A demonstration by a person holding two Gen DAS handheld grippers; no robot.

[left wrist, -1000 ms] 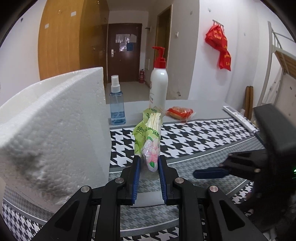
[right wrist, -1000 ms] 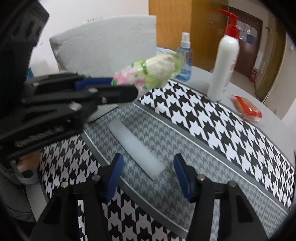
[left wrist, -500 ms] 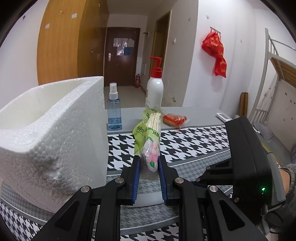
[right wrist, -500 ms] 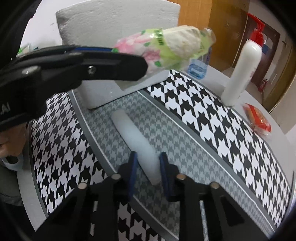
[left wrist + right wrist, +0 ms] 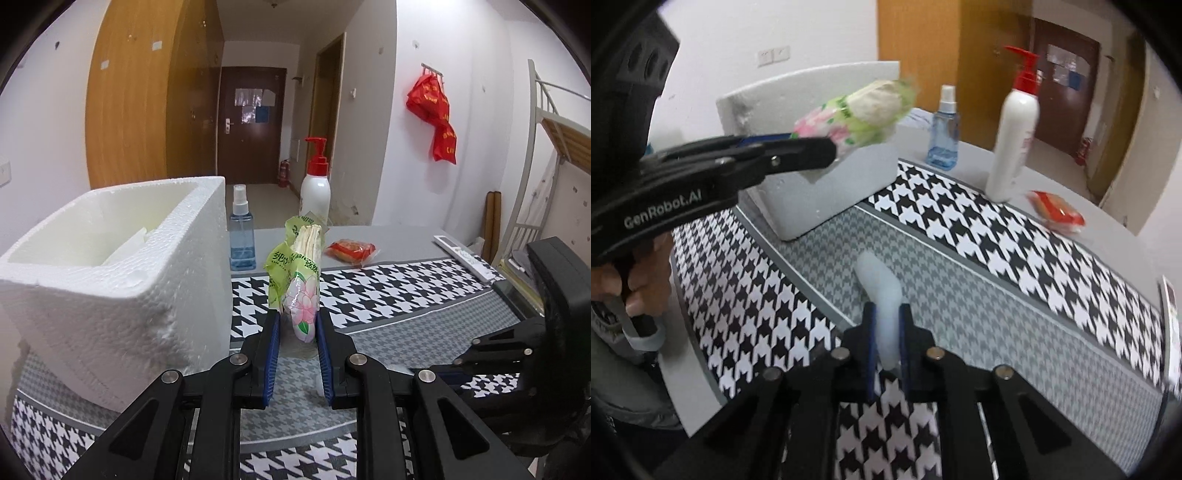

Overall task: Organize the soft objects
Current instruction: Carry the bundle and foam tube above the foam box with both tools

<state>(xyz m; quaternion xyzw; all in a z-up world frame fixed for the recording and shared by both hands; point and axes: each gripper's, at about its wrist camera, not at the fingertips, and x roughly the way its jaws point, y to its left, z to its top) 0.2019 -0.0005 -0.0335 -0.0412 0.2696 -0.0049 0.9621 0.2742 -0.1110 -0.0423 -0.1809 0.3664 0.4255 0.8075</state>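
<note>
While the left gripper [image 5: 297, 332] grips the tissue pack [image 5: 300, 280] at the centre of the left wrist view just as it did a second ago, the foam box [image 5: 122, 273] at left now sits lower in the frame, so its open top and the white pieces inside show. The spray bottle [image 5: 242, 229], pump bottle [image 5: 315, 188] and red packet [image 5: 351, 250] stand behind the pack, lower in the frame than before. The right gripper [image 5: 491, 354] shows at the right edge.

In the right wrist view, the right gripper [image 5: 886, 332] at lower centre has just been closing and now pinches the near end of the white foam strip [image 5: 881, 284], which a second ago lay flat on the checked cloth [image 5: 997, 258] between wide jaws. The strip now bends and lifts off the cloth. At upper left, the left gripper [image 5: 812, 153] holds the tissue pack [image 5: 860, 110] in front of the foam box [image 5: 820, 199].
</note>
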